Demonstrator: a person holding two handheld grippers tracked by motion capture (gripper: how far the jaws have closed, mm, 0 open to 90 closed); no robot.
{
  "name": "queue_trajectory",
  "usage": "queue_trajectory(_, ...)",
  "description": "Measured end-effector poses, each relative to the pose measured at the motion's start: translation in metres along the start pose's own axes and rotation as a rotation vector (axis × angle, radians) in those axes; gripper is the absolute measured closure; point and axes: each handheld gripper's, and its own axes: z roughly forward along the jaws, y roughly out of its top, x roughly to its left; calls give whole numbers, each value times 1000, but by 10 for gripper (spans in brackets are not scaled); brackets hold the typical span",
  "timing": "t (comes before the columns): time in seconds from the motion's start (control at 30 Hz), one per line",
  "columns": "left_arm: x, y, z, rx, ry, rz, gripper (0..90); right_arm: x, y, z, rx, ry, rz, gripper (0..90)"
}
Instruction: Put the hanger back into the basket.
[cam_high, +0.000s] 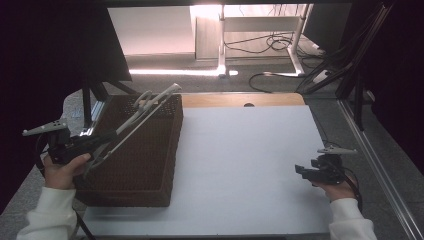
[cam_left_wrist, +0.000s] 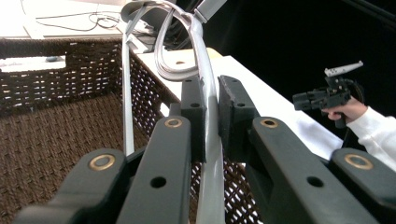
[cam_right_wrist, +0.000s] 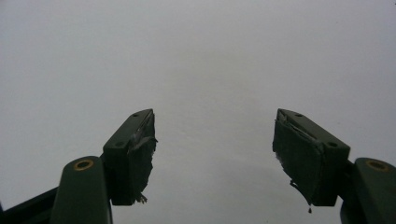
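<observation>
Hanger (cam_high: 150, 106), grey, thin-limbed, apparently plastic, with a looped inner bar and a long curved arm; judged light and fairly stiff, though the slender limbs would likely flex or snap under a hard twist, and the smooth surface looks prone to slipping in a loose grip. Location: raised at a slant above the basket (cam_high: 145, 165), its far end over the basket's back corner, its near end in the left gripper (cam_high: 107, 136). Hold: in the left gripper view the left gripper (cam_left_wrist: 211, 116) has its jaws pressed together on the curved arm, which runs straight down between the pads; a second straight limb hangs free just beside the jaws. Best purchase is judged to be this thicker curved arm near its middle, since a hold at one end lets the long piece swing. Basket: dark brown woven, rectangular, open-topped, nothing visible inside, standing on the left part of the white table (cam_high: 250, 165). Right gripper (cam_high: 306, 171): low over the table's right edge, well apart from the hanger and basket; in the right gripper view its jaws stand wide apart over bare white surface, holding nothing.
</observation>
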Motion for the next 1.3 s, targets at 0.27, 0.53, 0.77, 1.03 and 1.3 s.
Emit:
queue_trajectory(0.27, 13, -10, -1, 31, 3, -19, 822, 0, 0, 1, 4, 0, 0, 303)
queue_trajectory(0.53, 25, -19, 0, 39, -4, -32, 822, 0, 0, 1, 4, 0, 0, 302)
queue_trajectory(0.77, 38, -32, -1, 32, -25, -59, 800, 1, 0, 1, 5, 0, -1, 302)
queue_trajectory(1.03, 37, -33, 1, 51, 64, -73, 463, 1, 0, 2, 9, 0, -4, 301)
queue_trajectory(1.3, 19, -30, 10, 86, 83, -38, 409, 1, 0, 3, 9, -1, -7, 301)
